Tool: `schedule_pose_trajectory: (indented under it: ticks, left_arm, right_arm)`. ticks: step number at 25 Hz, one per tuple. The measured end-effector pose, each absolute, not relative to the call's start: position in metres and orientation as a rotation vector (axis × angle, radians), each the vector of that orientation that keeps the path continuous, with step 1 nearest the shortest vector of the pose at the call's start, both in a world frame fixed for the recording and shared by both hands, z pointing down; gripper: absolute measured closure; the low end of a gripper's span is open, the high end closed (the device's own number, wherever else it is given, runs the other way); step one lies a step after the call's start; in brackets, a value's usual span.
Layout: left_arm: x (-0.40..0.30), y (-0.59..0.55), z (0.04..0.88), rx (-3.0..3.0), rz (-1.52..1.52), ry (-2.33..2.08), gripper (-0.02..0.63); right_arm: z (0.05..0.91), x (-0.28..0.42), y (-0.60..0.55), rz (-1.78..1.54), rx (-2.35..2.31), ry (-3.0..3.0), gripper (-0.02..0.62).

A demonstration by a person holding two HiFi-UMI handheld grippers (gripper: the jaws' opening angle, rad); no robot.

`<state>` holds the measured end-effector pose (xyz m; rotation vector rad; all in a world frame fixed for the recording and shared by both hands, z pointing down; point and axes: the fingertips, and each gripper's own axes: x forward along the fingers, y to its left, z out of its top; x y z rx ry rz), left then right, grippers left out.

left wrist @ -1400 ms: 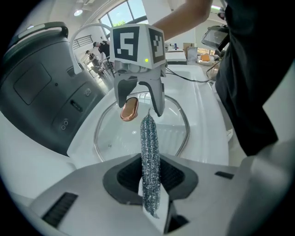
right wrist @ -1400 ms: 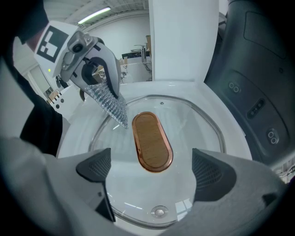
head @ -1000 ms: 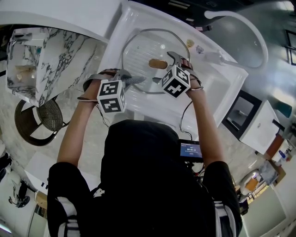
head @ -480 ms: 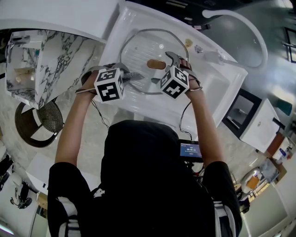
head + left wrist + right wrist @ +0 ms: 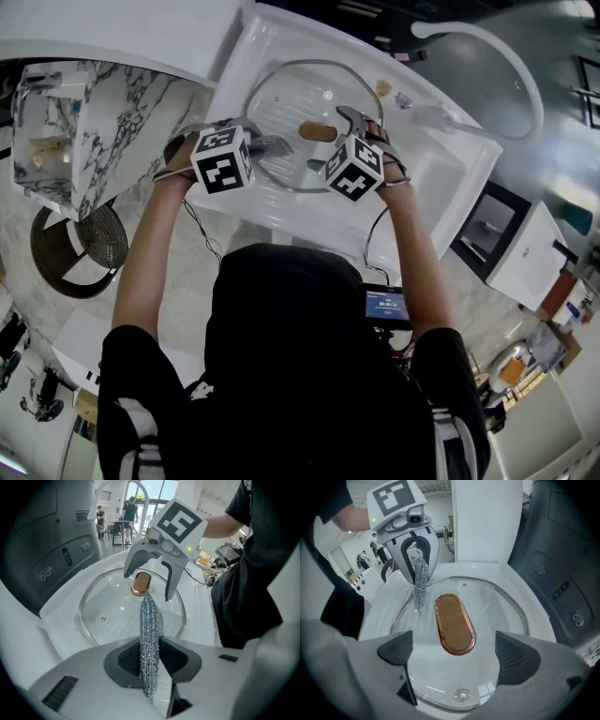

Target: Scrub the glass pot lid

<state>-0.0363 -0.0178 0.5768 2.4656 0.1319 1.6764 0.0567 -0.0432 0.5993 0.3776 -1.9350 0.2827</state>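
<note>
Lid flat in the sink, scrubber over it, handle straddled.
Glass pot lid (image 5: 291,103) lies in the white sink (image 5: 441,159), its steel rim close to the wall on its left and bare floor on its right. Left gripper (image 5: 152,663) clamps a flattened steel-wool scrubber (image 5: 150,620), tip near the lid's handle (image 5: 453,623), which is oval, copper-edged, with a brown inlay. Right gripper (image 5: 457,653) has its jaws spread either side of that handle, pinching nothing.

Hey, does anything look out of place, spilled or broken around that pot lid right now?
Nothing stands out. The glass lid lies handle-up in the white sink, with no cracks visible. The left gripper is shut on a steel scrubber, and the right gripper is open over the lid.
</note>
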Motion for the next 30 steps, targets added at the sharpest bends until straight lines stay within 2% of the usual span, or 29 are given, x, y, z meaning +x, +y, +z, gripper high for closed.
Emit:
schedule_pose_trajectory:
  ticks: [30]
  left_arm:
    - [-0.031,-0.104,0.564,2.562,1.755,-0.116,0.526]
  right_arm:
    - [0.6,0.057,-0.044,0.28,0.381,-1.938,0.1]
